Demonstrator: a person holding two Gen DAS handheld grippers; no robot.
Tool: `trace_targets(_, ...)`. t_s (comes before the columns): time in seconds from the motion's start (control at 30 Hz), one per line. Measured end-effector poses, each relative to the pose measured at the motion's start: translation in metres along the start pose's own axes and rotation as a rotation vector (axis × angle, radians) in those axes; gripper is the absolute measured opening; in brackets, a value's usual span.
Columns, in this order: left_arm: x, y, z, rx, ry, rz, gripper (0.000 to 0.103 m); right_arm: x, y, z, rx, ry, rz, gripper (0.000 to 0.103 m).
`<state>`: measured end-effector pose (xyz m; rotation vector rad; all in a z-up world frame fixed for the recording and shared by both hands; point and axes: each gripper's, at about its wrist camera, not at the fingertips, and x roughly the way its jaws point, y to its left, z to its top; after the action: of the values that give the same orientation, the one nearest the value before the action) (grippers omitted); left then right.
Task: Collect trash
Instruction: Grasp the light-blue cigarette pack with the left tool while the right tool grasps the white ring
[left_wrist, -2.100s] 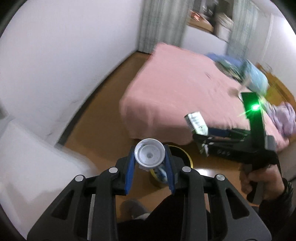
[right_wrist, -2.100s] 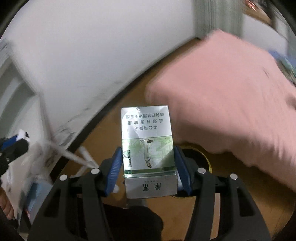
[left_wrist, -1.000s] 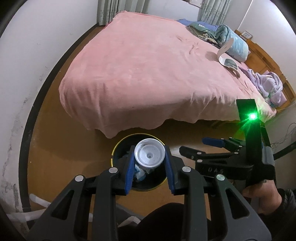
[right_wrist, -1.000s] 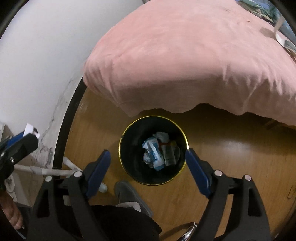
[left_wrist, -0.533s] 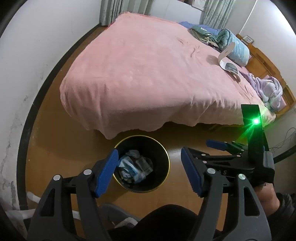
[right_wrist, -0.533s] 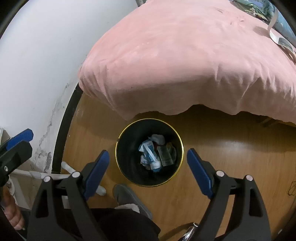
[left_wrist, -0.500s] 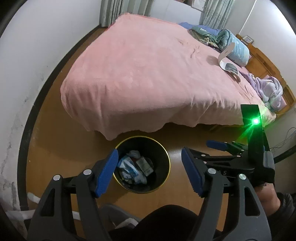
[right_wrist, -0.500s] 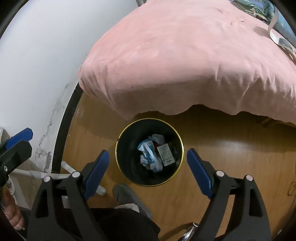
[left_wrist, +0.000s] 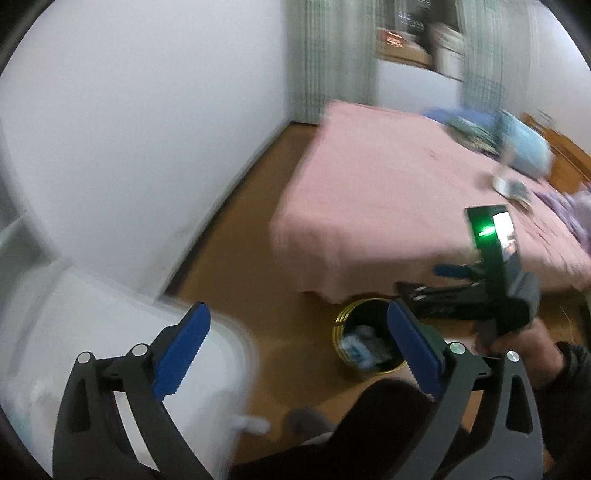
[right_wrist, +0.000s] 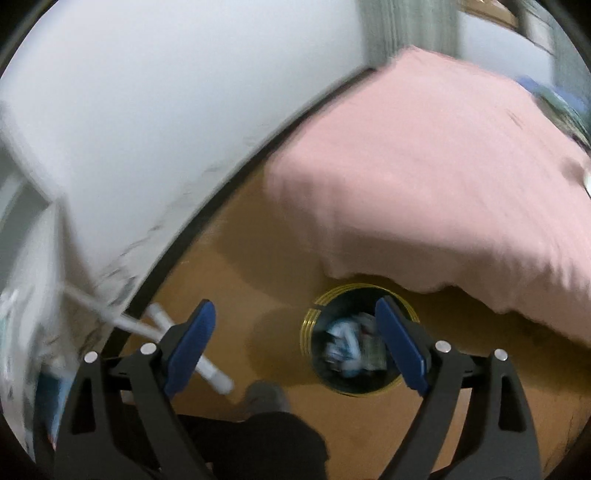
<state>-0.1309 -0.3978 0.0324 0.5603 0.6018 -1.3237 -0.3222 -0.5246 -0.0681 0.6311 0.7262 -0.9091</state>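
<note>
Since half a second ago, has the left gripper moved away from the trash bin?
Yes. The left gripper swung left: the trash bin, earlier between its fingers, now sits at its right finger, beside the bed.

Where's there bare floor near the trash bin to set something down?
Bare wood floor lies between the wall's dark baseboard and the trash bin. Crowded spots: the bin's far side under the pink bedspread, and the white pipes near the wall.

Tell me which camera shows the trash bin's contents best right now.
The right wrist view: the trash bin sits almost below it, with blurred trash inside visible, partly behind one tong finger. The left wrist view shows the bin more obliquely, partly hidden by its own tongs.
</note>
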Motion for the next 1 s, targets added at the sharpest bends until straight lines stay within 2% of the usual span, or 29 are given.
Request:
trace_targets(0.1, -0.052, 0.078, -0.048, -0.122, 0.014, 0.161, 0.094, -0.017, 0.085, 0.003, -0.161, -0.039, 0.111, 0.085)
trace_targets(0.17, -0.082, 0.125, -0.082, -0.207, 0.029, 0.262, 0.094, -0.026, 0.15, 0.003, -0.297, -0.037, 0.202, 0.088)
trace_targets(0.23, -0.109, 0.167, -0.114, -0.304, 0.046, 0.351, 0.094, -0.03, 0.2, 0.001, -0.385, -0.032, 0.28, 0.09)
trace_targets(0.27, -0.126, 0.19, -0.133, -0.37, 0.058, 0.394, 0.094, -0.032, 0.238, 0.001, -0.447, -0.015, 0.357, 0.091)
trace_targets(0.37, -0.164, 0.235, -0.179, -0.503, 0.072, 0.46, 0.094, -0.02, 0.325, -0.002, -0.622, 0.082, 0.471, 0.094)
trace_targets(0.5, -0.195, 0.263, -0.22, -0.565, 0.093, 0.543, 0.094, 0.011, 0.416, -0.012, -0.824, 0.131, 0.483, 0.094)
trace_targets(0.57, -0.204, 0.272, -0.237, -0.588, 0.106, 0.558, 0.094, 0.039, 0.451, -0.011, -0.874, 0.174, 0.468, 0.094)
trace_targets(0.63, -0.204, 0.277, -0.242, -0.595, 0.117, 0.564, 0.094, 0.057, 0.468, -0.012, -0.902, 0.204, 0.454, 0.094)
trace_targets(0.7, -0.205, 0.282, -0.251, -0.594, 0.127, 0.567, 0.094, 0.078, 0.482, -0.009, -0.915, 0.196, 0.409, 0.094)
trace_targets(0.8, -0.197, 0.292, -0.254, -0.577, 0.143, 0.562, 0.094, 0.091, 0.492, -0.006, -0.925, 0.197, 0.395, 0.092)
trace_targets(0.9, -0.186, 0.299, -0.253, -0.55, 0.145, 0.557, 0.094, 0.095, 0.497, -0.005, -0.934, 0.195, 0.394, 0.087)
trace_targets(1.0, -0.167, 0.314, -0.243, -0.543, 0.142, 0.523, 0.094, 0.093, 0.499, -0.005, -0.927, 0.197, 0.39, 0.076)
